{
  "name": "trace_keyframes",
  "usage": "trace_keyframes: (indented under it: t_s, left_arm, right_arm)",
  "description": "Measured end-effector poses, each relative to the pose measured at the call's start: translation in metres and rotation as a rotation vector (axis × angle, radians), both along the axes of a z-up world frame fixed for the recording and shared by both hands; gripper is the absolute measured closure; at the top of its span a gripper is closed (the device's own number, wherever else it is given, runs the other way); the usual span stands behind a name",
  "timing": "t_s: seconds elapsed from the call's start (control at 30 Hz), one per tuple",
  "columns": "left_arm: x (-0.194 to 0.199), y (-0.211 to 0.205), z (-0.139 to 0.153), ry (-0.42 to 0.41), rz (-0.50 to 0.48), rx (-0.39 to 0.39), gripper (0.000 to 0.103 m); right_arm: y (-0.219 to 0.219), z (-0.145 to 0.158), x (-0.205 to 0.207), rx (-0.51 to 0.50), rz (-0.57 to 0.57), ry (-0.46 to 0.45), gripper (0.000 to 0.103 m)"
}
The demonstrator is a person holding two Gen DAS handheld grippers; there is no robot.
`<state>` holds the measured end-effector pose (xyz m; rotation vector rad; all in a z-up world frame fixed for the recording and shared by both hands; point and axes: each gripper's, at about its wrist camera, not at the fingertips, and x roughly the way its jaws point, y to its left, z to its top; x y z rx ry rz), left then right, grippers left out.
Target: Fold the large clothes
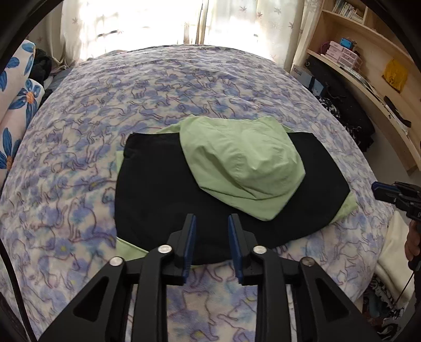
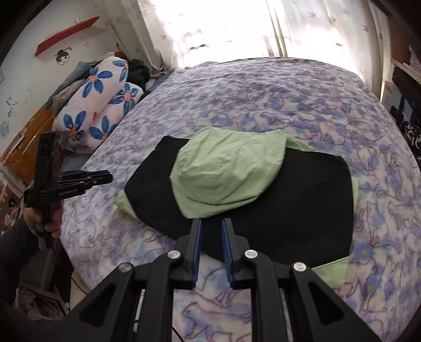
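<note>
Grippers: we count two, one in each hand. Our left gripper [image 1: 212, 219] and our right gripper [image 2: 211, 223] both hang over the near edge of the bed with the jaws standing a little apart and nothing between the blue pads.
Grippers, cross view: each one also shows up from the other side. The right gripper [image 1: 376, 186] pokes in at the right edge of the left wrist view, and the left gripper [image 2: 106, 176] sits at the left of the right wrist view, held by a hand [image 2: 46, 219] in a dark sleeve.
Garment: one jacket [image 1: 163, 200], black and pale green, lying folded on the bedspread just past our fingertips. Neither gripper touches it as far as we can tell.
Hood: one pale green hood [image 1: 244, 168] lies on top of the black part, a bit puffy and wrinkled, off toward the right side of the jacket in the left wrist view.
Green edges: pale green fabric peeks out from under the black at the corners.
Bedspread: one bedspread [image 1: 79, 184], white with blue-purple flowers and outlined cats, covers the whole bed.
Pillows: two rolled pillows [image 2: 100, 105] with big blue flowers, side by side at the left of the bed.
Shelves: one wooden shelf unit [image 1: 368, 60] on the right wall with books and small boxes.
Window: bright curtains [image 1: 147, 21] behind the far end of the bed.
</note>
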<state>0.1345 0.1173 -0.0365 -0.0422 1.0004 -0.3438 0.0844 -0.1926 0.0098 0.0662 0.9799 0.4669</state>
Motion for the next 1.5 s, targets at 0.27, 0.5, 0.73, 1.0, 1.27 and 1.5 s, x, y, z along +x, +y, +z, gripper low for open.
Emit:
trace_keyframes:
  t_s: [0.27, 0.5, 0.73, 1.0, 1.27, 1.5]
  left_arm:
    - [0.005, -0.020, -0.057, 0.080, 0.006, -0.132, 0.064]
    - [0.037, -0.034, -0.113, 0.143, 0.067, -0.279, 0.064]
    - [0.066, -0.053, -0.141, 0.164, 0.101, -0.362, 0.064]
    - [0.067, -0.061, -0.140, 0.118, 0.146, -0.388, 0.087]
    - [0.049, -0.077, -0.152, 0.120, 0.145, -0.282, 0.087]
    - [0.026, -0.071, -0.117, 0.007, 0.156, -0.169, 0.084]
  right_arm:
    - [0.022, -0.068, 0.018, 0.072, -0.052, 0.080, 0.070]
    - [0.024, -0.136, 0.049, 0.250, -0.163, 0.172, 0.070]
    - [0.024, -0.166, 0.074, 0.368, -0.225, 0.211, 0.070]
    - [0.034, -0.159, 0.074, 0.323, -0.221, 0.091, 0.087]
    - [0.030, -0.180, 0.053, 0.279, -0.243, 0.128, 0.088]
    - [0.022, -0.132, 0.030, 0.169, -0.255, 0.007, 0.085]
